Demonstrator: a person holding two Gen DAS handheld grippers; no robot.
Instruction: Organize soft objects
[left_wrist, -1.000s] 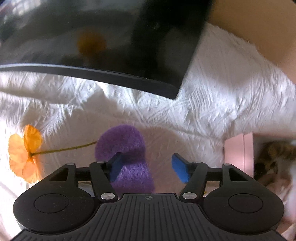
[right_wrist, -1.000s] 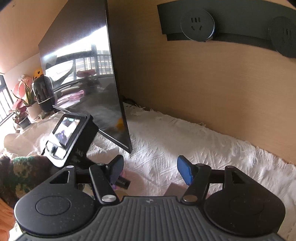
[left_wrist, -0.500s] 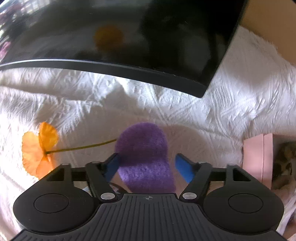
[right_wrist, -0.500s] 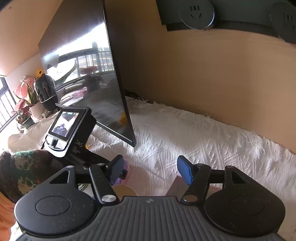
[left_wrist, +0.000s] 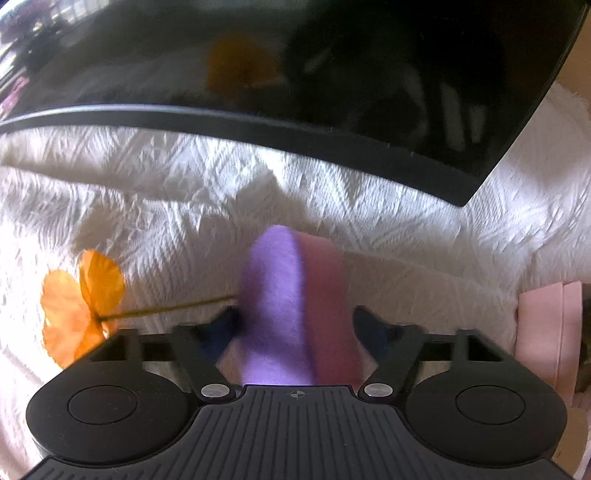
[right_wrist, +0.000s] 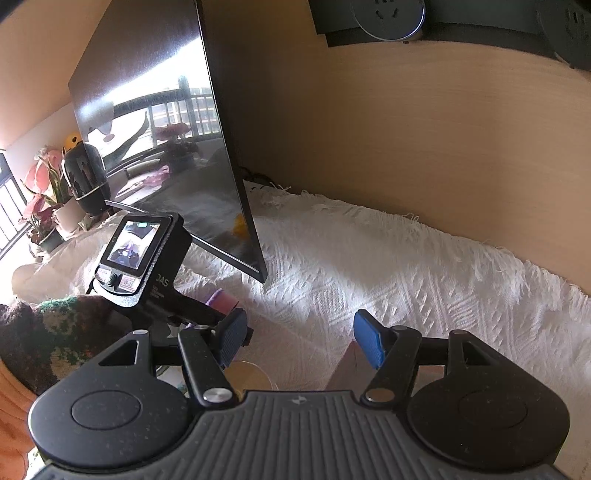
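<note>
Purple-pink soft pad (left_wrist: 295, 306) sitting between left gripper (left_wrist: 299, 328) jaws, standing apart; right gripper (right_wrist: 299, 341) jaws gaping, holding nothing.

A fuzzy purple and pink soft pad (left_wrist: 291, 306) looks like felt or fleece. It lies on a white woven cloth (left_wrist: 177, 192) with a raised, rough pattern and a fringed edge. The monitor (left_wrist: 332, 74) is glossy black and mirror-like. The wall (right_wrist: 406, 147) is matt, smooth wood grain. The orange flower (left_wrist: 81, 302) has thin, papery fabric petals.
</note>
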